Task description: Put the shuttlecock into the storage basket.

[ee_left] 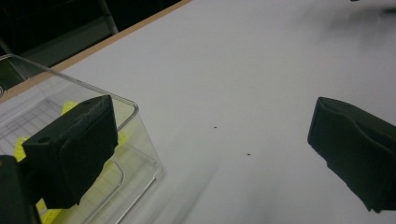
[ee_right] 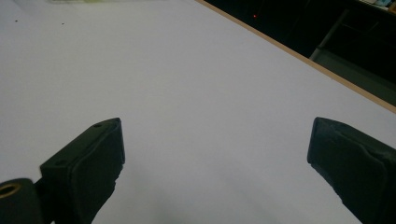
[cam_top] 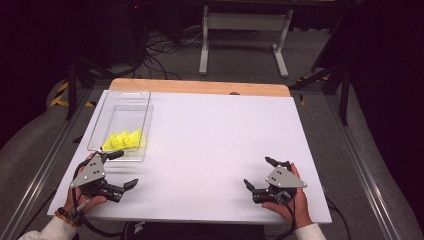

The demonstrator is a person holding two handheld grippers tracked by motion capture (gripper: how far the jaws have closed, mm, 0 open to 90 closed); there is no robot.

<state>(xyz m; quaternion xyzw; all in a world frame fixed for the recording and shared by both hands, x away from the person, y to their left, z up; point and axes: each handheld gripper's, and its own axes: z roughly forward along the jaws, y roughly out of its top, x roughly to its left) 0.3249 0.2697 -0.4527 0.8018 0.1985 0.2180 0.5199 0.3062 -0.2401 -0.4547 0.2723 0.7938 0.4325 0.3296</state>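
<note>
Left claw [cam_top: 121, 169] sits at the worktop's [cam_top: 215, 145] near left corner with its jaws spread wide and nothing between them. One jaw tip reaches the near end of the clear plastic box [cam_top: 120, 127]; the other lies on bare surface toward the middle. Right claw [cam_top: 260, 172] rests near the front right corner, jaws likewise wide apart and empty, with open white surface all around it.

The box lies along the left edge, its long axis running from the near side toward the far edge. Yellow pieces [cam_top: 125, 140] are heaped at its near end, the end closest to the left claw. So the box lies just ahead of that claw, and the left hand [cam_top: 87, 192] is plainly the nearer one; the right hand [cam_top: 292, 202] is well apart from it, across the width of the worktop.

In the left gripper view the box's rounded near corner [ee_left: 135, 109] shows right beside the left-hand jaw, which stands in front of the clear wall, and the yellow pieces [ee_left: 70, 106] show through it; whether jaw and wall touch I cannot tell. The high view gives the box's whole length and a loose clear lid or tray [cam_top: 131, 94] at its far end. The right gripper view shows bare surface and the wooden far edge [ee_right: 299, 53].
</note>
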